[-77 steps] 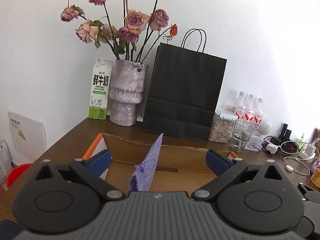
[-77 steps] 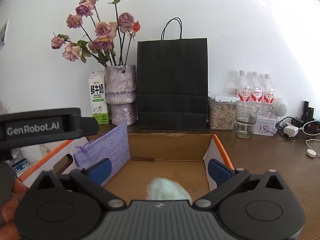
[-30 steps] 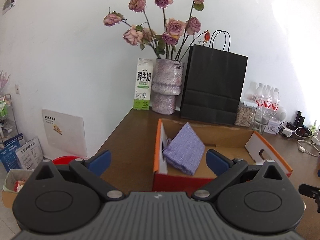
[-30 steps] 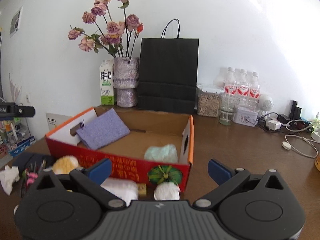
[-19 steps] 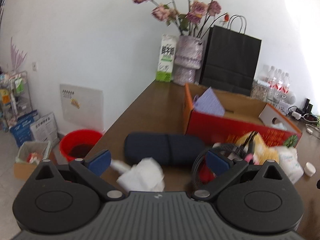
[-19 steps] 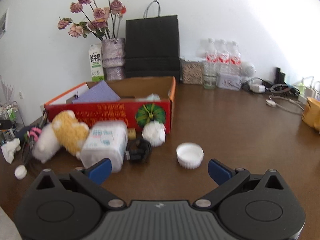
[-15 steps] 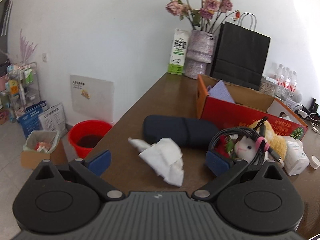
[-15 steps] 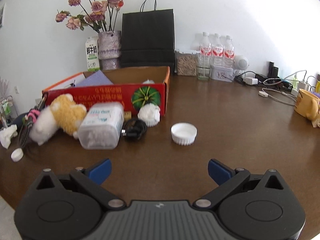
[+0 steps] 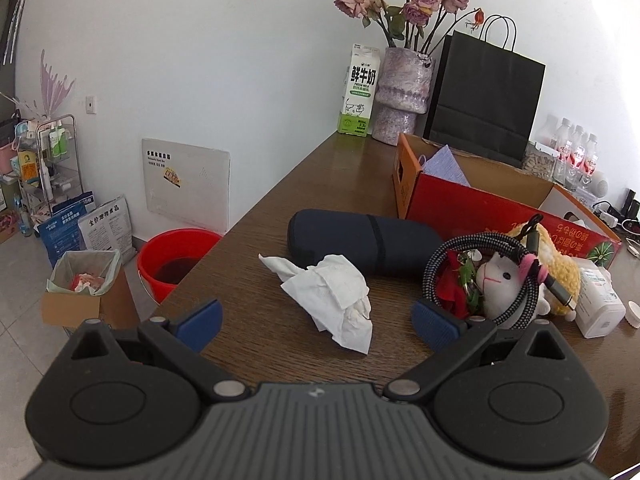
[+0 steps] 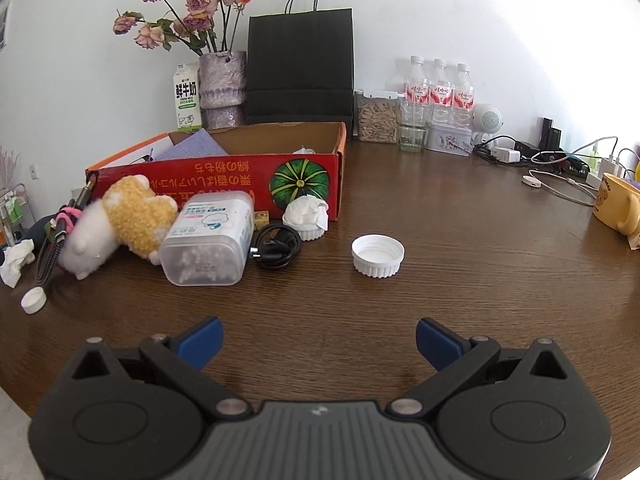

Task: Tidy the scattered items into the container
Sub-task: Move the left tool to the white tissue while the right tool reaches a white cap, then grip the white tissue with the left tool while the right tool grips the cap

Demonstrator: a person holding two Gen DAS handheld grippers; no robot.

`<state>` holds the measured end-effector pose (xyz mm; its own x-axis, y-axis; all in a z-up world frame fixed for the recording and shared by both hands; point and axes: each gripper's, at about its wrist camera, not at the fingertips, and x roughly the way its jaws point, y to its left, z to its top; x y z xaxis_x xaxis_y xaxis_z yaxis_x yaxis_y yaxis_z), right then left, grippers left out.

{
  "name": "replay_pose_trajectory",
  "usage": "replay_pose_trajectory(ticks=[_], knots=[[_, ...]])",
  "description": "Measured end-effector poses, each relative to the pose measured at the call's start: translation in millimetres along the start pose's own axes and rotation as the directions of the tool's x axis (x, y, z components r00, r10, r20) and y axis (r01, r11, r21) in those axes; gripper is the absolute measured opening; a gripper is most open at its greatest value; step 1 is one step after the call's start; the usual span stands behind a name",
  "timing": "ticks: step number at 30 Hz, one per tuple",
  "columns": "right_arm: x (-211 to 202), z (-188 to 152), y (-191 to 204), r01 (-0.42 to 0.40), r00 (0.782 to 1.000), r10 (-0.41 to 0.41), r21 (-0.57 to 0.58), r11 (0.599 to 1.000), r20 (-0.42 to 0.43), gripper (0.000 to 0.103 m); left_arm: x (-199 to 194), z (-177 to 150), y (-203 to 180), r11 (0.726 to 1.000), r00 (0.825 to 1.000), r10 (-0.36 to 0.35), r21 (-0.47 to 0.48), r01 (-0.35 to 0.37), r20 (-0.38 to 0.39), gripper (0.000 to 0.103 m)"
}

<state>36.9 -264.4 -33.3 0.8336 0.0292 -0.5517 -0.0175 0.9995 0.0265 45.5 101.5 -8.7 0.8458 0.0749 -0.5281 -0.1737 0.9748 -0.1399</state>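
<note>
The red cardboard box [image 10: 224,176] stands on the brown table with a purple pouch [image 10: 192,147] inside; it also shows in the left wrist view [image 9: 472,208]. In front of it lie a plush toy [image 10: 132,216], a clear cotton-swab tub [image 10: 208,240], a black cable [image 10: 276,248], a white lid [image 10: 378,256] and a small cap [image 10: 34,300]. A crumpled tissue [image 9: 332,296], a dark case [image 9: 360,240] and a braided cable [image 9: 472,272] lie before my left gripper [image 9: 316,322], which is open and empty. My right gripper [image 10: 318,342] is open and empty, short of the white lid.
A vase of roses [image 10: 222,88], milk carton [image 10: 187,96], black paper bag [image 10: 300,64], bottles [image 10: 438,88] and chargers [image 10: 552,156] line the back. A yellow mug [image 10: 616,208] stands at the right. A red bucket [image 9: 176,264] sits on the floor left of the table edge.
Both grippers have drawn back from the box towards the table's near edge. The purple pouch and a pale bundle were left in the box. The scattered items have come into view.
</note>
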Motion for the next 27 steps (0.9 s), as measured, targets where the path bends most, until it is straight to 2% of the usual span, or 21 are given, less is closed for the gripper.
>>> replay_pose_trajectory(ticks=[16, 25, 27], knots=[[25, 10, -11, 0.049, 0.998, -0.050, -0.022, 0.999, -0.033, 0.101, 22, 6, -4, 0.999, 0.999, 0.035, 0.030, -0.034, -0.029, 0.103], [51, 31, -30, 0.051, 0.996, -0.053, -0.028, 0.998, -0.066, 0.087, 35, 9, -7, 0.999, 0.998, 0.035, 0.042, -0.033, -0.043, 0.102], [58, 36, -32, 0.050, 0.996, -0.052, -0.025, 0.998, -0.068, 0.081, 37, 10, -7, 0.999, 0.999, 0.031, 0.045, -0.029, -0.045, 0.097]])
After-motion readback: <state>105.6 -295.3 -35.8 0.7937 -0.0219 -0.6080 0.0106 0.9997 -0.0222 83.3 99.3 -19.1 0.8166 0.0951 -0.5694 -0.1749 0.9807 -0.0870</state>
